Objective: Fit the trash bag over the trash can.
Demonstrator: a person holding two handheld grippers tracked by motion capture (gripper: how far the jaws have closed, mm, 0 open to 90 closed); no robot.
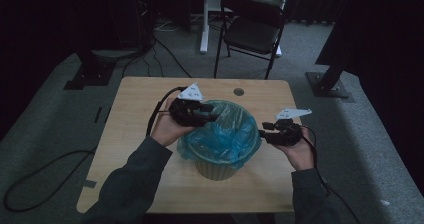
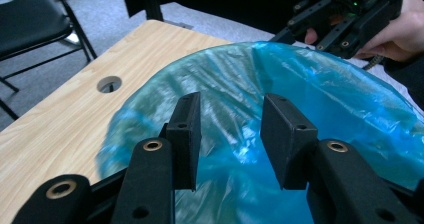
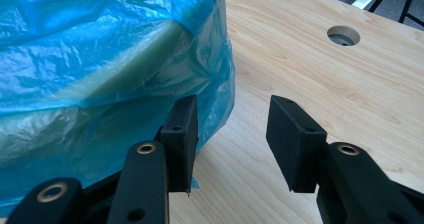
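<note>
— Seen from the high view: a small bin (image 1: 218, 156) lined with a blue plastic bag (image 1: 225, 131), standing near the front middle of a pale wooden table (image 1: 135, 134). Flanked by two hand-held grippers, the left gripper (image 1: 212, 113) at the bin's left rim, the right gripper (image 1: 263, 131) just beside its right rim. Caught beyond the table: a black folding chair (image 1: 252, 31) on grey carpet, cables trailing.

— Added by the left gripper view: the liner's open mouth (image 2: 300, 114) from just above, blue film (image 2: 235, 84) stretched round the rim, nothing made out inside but creased plastic. Jaws parted, pads clear of the film, nothing pinched between them. Across the rim, the right gripper (image 2: 287, 31) in a hand (image 2: 400, 34).

— And the outside of the bin?

— Shown in the right gripper view: the bag's skirt (image 3: 100, 84) folded down over the pale green wall (image 3: 125, 76), hem hanging close to the tabletop (image 3: 300, 74). Jaws spread wide there; left pad (image 3: 182, 134) close against the hanging film, contact not clear, right pad over bare wood, nothing gripped.

— Anything else on the table?

— A round cable hole (image 3: 343, 35) in the board, picked up in all three views, behind the bin.
</note>
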